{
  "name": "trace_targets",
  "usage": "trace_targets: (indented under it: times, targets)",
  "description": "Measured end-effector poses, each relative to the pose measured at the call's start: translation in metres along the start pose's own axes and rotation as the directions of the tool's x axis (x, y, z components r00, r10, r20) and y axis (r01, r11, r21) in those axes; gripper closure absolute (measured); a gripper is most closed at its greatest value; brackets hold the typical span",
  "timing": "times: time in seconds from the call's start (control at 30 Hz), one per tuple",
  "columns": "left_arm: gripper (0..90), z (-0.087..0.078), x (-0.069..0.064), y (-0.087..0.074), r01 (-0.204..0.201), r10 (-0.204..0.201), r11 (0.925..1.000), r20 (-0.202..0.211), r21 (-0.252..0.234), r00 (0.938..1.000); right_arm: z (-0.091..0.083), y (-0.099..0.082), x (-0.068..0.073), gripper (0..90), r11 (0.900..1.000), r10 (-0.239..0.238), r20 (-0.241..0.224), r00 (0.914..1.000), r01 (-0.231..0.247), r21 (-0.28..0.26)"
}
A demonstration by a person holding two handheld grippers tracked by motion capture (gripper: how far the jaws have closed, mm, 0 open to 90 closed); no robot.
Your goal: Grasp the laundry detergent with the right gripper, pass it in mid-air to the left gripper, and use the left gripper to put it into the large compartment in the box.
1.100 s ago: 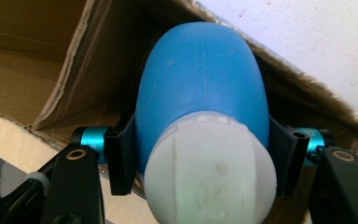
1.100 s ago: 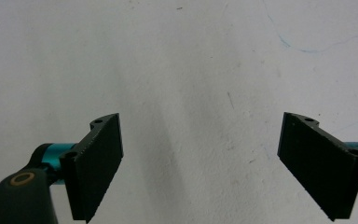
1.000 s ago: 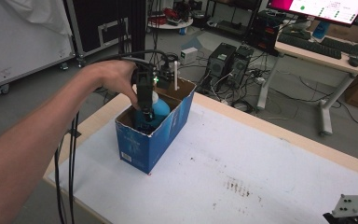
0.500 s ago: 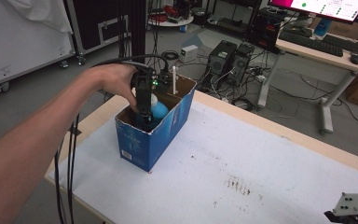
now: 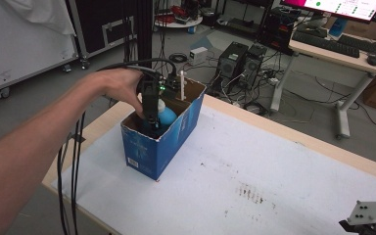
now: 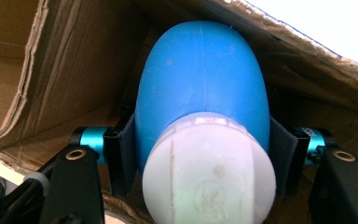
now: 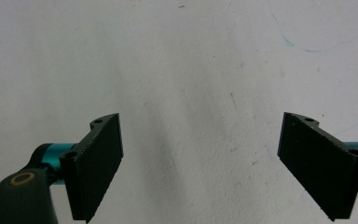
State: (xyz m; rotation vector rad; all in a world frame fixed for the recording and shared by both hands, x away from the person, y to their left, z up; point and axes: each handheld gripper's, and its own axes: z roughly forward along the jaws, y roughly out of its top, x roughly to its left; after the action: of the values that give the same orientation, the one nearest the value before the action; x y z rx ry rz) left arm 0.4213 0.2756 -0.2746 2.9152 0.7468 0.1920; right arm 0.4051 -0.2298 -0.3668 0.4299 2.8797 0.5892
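a person's left hand (image 5: 120, 87) reaches from the lower left of the high view over a blue cardboard box (image 5: 162, 139) that stands open-topped near the far left corner of a white-covered table (image 5: 284, 171). the left gripper (image 5: 150, 117) points down into the box, its jaws closed on a blue bottle (image 6: 203, 88) with a white cap (image 6: 209, 170). in the left gripper view the bottle's long axis runs along the line of the jaws, cap end nearest the camera and rounded blue body pointing away toward the brown inner wall of the box; a faint embossed mark sits on the cap but cannot be read. pale printing on the box's outer side is too blurred to read. a thin white stick (image 5: 181, 84) stands upright at the box's far end. the right gripper (image 7: 200, 163) hovers over the bare white table surface with its jaws spread wide and nothing between them; its grey plate shows at the bottom right corner of the high view.
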Motion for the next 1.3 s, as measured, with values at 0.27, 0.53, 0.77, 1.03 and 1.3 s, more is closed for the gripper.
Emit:
trace_targets:
  times: [0.27, 0.53, 0.77, 1.03, 1.3]
  targets:
    - [35.5, 0.002, 0.0, 0.0, 0.012, -0.012, 0.9999, -0.005, 0.003, 0.9999, 0.0, 0.0, 0.0, 13.3, 1.0, 0.001, 0.0, 1.0, -0.001, 0.002]
    - [28.0, 0.001, 0.002, 0.002, 0.028, -0.028, 0.9996, -0.011, -0.01, 0.9995, 0.001, 0.0, 0.002, 13.3, 1.0, -0.001, -0.003, 1.0, 0.001, 0.003]
    - [25.4, -0.008, 0.004, 0.002, 0.036, -0.037, 0.9991, -0.031, -0.023, 0.9989, -0.001, -0.001, 0.002, 13.3, 1.0, -0.001, -0.002, 1.0, 0.001, 0.008]
    - [25.4, -0.02, 0.003, 0.004, 0.033, -0.033, 0.9993, -0.051, -0.015, 0.9981, -0.003, -0.003, 0.002, 13.3, 1.0, 0.003, 0.002, 1.0, -0.003, 0.009]
    - [22.7, -0.041, -0.001, 0.011, 0.013, -0.013, 0.9999, -0.08, -0.011, 0.9967, -0.004, -0.003, 0.002, 13.3, 1.0, -0.004, 0.006, 1.0, 0.004, 0.003]
